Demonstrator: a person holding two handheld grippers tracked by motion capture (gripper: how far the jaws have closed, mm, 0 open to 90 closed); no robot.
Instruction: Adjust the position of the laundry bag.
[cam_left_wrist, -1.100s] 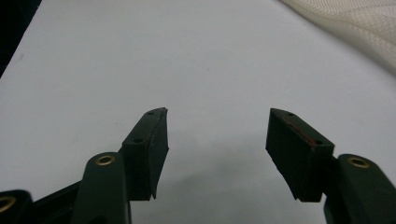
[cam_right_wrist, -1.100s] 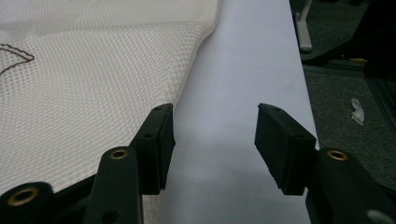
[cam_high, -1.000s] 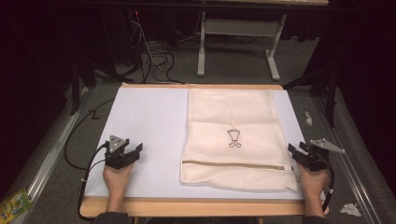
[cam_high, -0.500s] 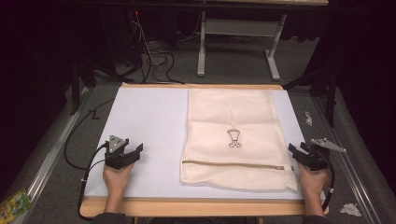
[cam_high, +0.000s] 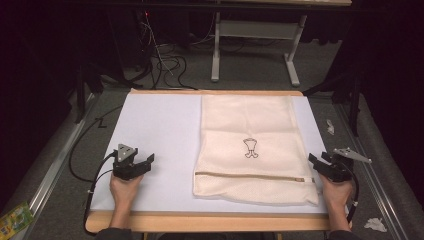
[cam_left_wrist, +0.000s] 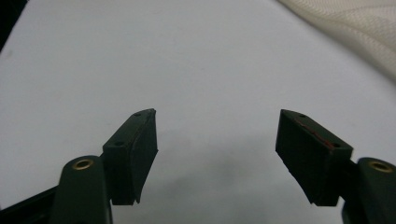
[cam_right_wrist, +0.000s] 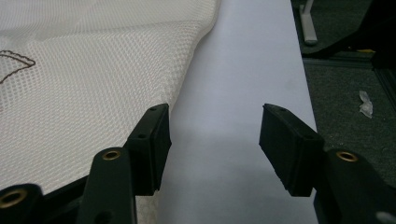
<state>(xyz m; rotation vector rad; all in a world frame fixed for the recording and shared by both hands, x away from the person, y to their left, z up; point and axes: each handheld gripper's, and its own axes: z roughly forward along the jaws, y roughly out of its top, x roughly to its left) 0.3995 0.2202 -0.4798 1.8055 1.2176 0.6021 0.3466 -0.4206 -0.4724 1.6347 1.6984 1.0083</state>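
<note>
A cream mesh bag (zip along its near end) lies flat on the right half of the white table. The left gripper rests well left of the bag, jaws apart over bare table. The right gripper sits at the bag's near right edge, jaws apart and holding nothing.

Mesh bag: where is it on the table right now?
In the high view the mesh bag lies flat on the right half of the white table sheet, its near right edge beside the open right gripper.

Cream mesh laundry bag, rectangular, lying flat and unfolded on the right half of the white surface; zipper closed near its front edge, small dark emblem at centre.
</note>
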